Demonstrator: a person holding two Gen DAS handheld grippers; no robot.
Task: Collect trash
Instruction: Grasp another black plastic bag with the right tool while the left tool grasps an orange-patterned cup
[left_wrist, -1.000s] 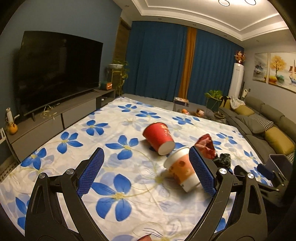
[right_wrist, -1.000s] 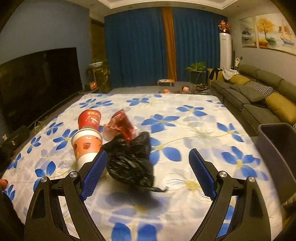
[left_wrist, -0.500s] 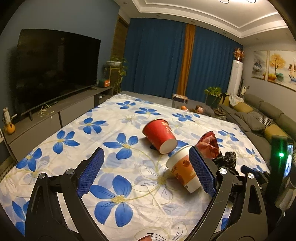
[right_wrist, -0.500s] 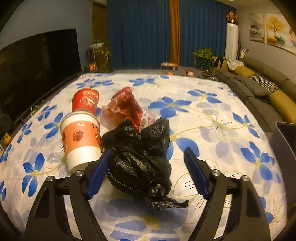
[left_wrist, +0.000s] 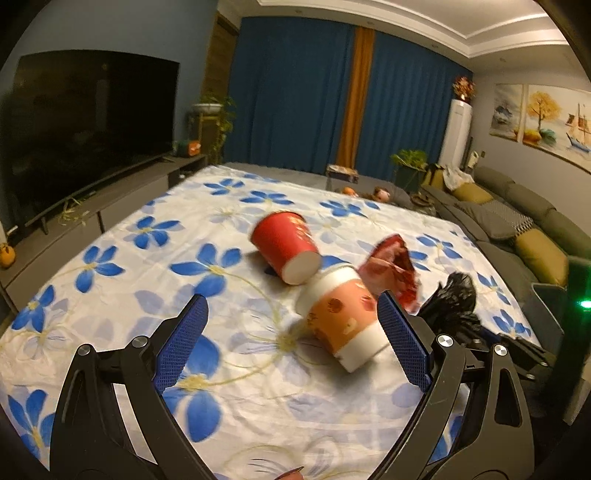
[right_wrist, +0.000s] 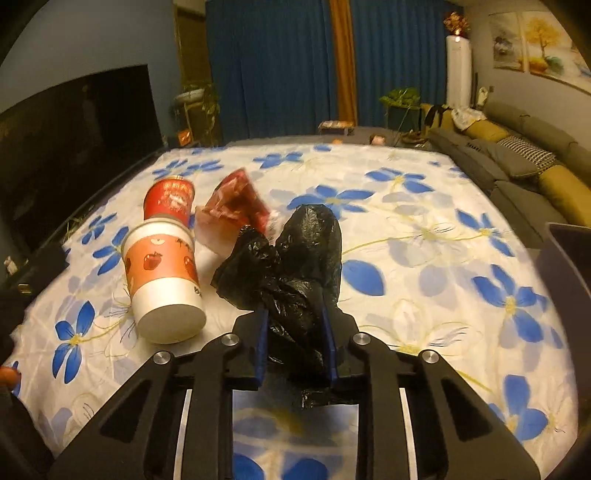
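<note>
Having just been closing, the right gripper (right_wrist: 295, 343) is pinched on the crumpled black plastic bag (right_wrist: 291, 266) near the bedsheet's (right_wrist: 424, 236) near edge. A straight lift is advised, checking no loose fold slips free. The left gripper (left_wrist: 291, 345) is held spread beside the apple-print paper cup (left_wrist: 341, 319).

bin (right_wrist: 570, 280) cut off, bag (right_wrist: 291, 273) btm hidden

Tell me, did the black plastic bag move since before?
Yes. The black plastic bag now bunches taller between the closing right hand-held gripper, its top nearer the blue flower printed on the cloth.
</note>
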